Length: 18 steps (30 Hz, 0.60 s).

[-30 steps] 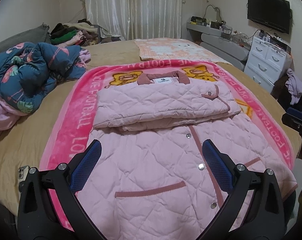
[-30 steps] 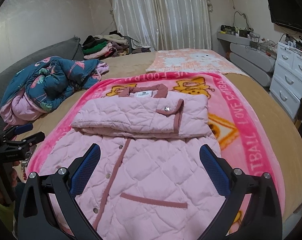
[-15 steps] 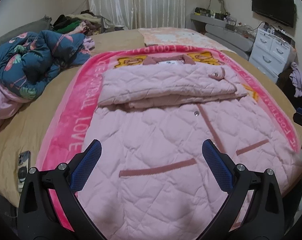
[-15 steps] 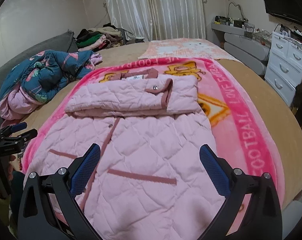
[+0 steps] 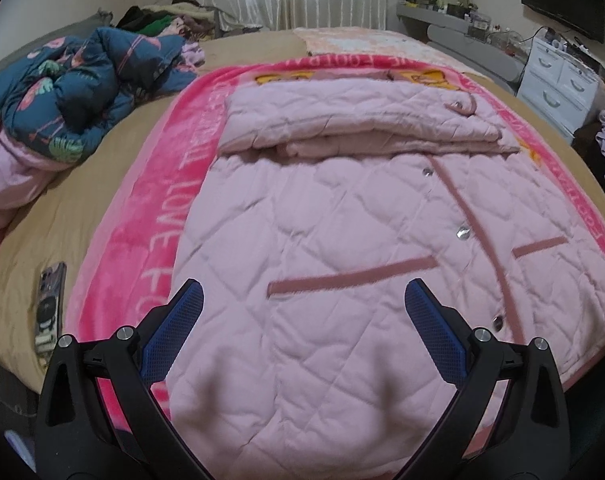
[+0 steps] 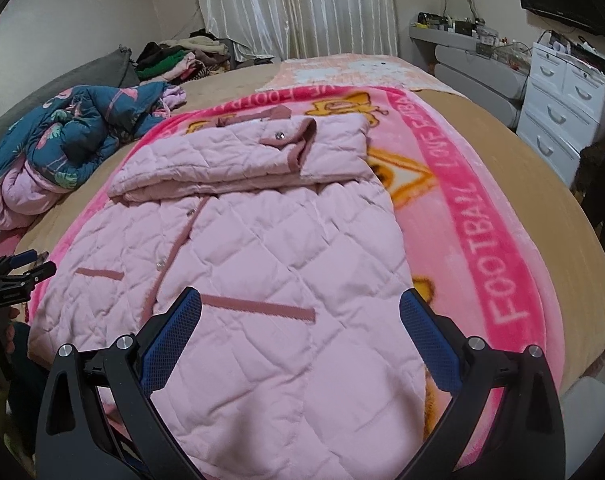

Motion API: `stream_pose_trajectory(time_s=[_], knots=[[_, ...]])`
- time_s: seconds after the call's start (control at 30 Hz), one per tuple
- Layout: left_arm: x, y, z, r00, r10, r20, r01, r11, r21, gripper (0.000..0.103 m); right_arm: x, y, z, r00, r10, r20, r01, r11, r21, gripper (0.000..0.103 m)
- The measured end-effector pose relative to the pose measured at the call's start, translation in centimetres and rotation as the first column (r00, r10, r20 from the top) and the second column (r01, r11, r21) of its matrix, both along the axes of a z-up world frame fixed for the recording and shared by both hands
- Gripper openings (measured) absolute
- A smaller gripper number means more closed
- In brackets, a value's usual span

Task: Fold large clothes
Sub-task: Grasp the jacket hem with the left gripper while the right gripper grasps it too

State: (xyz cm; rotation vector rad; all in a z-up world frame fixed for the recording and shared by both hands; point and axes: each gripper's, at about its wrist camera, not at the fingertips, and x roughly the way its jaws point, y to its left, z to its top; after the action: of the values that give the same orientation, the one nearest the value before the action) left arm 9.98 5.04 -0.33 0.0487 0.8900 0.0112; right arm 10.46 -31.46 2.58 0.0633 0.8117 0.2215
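Tan bedding is covering the wide bed (image 5: 102, 208), and a hot-pink blanket (image 5: 158, 216) with white lettering is lying spread across it. Pink and quilted, the large coat (image 5: 342, 240) is lying front-up on that blanket, its hem toward the cameras and its sleeves folded across the chest into a thick band near the collar. Dusty-rose trim is running down the snap placket and along two pocket slits. In the right wrist view the same coat (image 6: 262, 264) is filling the middle of the blanket (image 6: 494, 256).

A rumpled navy floral quilt (image 5: 74, 92) is sitting in a heap on the bed well to the left of the coat. White drawers (image 6: 558, 112) are standing beyond the bed's right side. A phone (image 5: 50, 304) is lying flat on the tan cover just beside the blanket's left edge.

Both tools are hovering over the hem. The left gripper (image 5: 302, 300) is holding its blue-padded fingers (image 5: 182, 320) wide apart, gripping nothing. The right gripper (image 6: 300, 308) is likewise showing its fingers (image 6: 422, 332) spread wide with nothing between them.
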Motion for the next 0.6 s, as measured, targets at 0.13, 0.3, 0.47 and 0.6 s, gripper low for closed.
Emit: stream_pose_trajectory(time_s=[0.13, 0.3, 0.47, 0.6], knots=[[-0.4, 0.9, -1.1, 1.000, 0.018, -0.023, -0.018, 1.000, 0.005, 0.095, -0.1, -0.3, -1.0, 1.000, -0.001, -0.021, 0.001, 1.000, -0.014, 0.099], [-1.0, 2.4, -2.4, 0.998, 0.043, -0.055, -0.043, 0.999, -0.010, 0.095, -0.2, -0.4, -2.2, 0.999, 0.005, -0.049, -0.006, 1.000, -0.024, 0.099], [-1.7, 4.0, -3.9, 0.993, 0.070, -0.093, -0.072, 0.997, -0.020, 0.095, -0.4, -0.5, -3.1, 0.997, 0.019, -0.079, -0.021, 0.999, -0.025, 0.099], [-2.0, 5.9, -5.4, 0.984, 0.103, -0.146, -0.111, 0.993, -0.048, 0.095, -0.6, -0.9, -3.6, 0.995, 0.018, -0.098, -0.019, 1.000, -0.019, 0.099]])
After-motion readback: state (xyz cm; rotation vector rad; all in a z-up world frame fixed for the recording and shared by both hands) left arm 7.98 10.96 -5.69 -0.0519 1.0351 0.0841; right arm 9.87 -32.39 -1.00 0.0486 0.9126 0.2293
